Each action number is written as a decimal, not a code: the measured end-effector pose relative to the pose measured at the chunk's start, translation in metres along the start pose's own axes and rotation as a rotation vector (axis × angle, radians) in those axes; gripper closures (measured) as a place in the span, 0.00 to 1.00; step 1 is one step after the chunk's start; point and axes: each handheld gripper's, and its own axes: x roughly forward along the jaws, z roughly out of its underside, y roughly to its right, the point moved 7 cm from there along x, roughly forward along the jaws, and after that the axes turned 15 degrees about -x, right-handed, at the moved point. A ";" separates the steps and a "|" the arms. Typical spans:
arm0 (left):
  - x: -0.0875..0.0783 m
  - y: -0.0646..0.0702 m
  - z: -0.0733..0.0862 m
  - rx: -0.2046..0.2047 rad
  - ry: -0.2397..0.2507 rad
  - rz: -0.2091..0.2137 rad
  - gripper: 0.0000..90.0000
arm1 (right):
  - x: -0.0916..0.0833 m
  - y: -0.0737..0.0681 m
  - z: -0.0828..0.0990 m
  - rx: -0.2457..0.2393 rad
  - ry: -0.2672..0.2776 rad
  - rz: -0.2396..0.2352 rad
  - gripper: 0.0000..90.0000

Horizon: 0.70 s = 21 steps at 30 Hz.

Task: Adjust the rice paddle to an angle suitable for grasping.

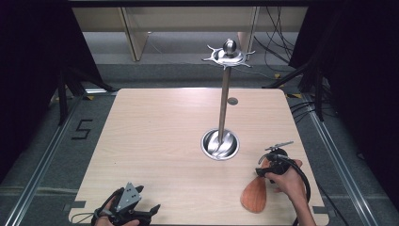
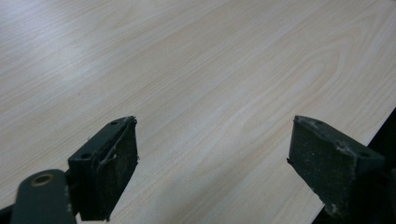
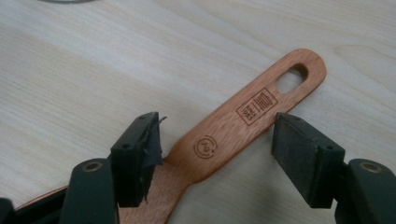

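Wooden spatula (image 3: pixel 233 126): reddish-brown, flat on the table (image 1: pixel 160 141) near its front right corner, broad blade (image 1: pixel 254 194) toward the person, handle pointing away toward the stand. The handle end has an oval hanging hole (image 3: pixel 290 79); two burnt-in marks sit on the handle, a square stamp and a round logo.

Right gripper (image 3: pixel 217 154): held low over the spatula handle, jaws spread wide, one on each side of the handle, neither pad pressing it. In the high view the right gripper (image 1: pixel 273 165) sits above the handle's far end, with the right hand (image 1: pixel 288 181) behind it.

Metal stand (image 1: pixel 225 94): upright pole rising from a round steel base dish (image 1: pixel 220 144), topped by a hooked ring and ball; just beyond the spatula, apart from it.

Left gripper (image 2: pixel 212 158): jaws wide apart, nothing between them, over bare wood at the table's front left corner, well apart from the spatula; also seen from above (image 1: pixel 129 207).
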 end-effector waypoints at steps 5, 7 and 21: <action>0.000 0.000 0.000 -0.006 0.002 0.000 0.17 | 0.003 -0.001 -0.001 0.003 0.003 0.008 0.44; 0.001 -0.002 0.000 0.006 -0.004 -0.015 0.17 | 0.002 0.001 -0.001 -0.044 0.003 -0.001 0.46; 0.001 -0.001 0.000 -0.006 0.008 -0.008 0.17 | 0.000 -0.002 -0.003 -0.137 -0.056 -0.055 0.71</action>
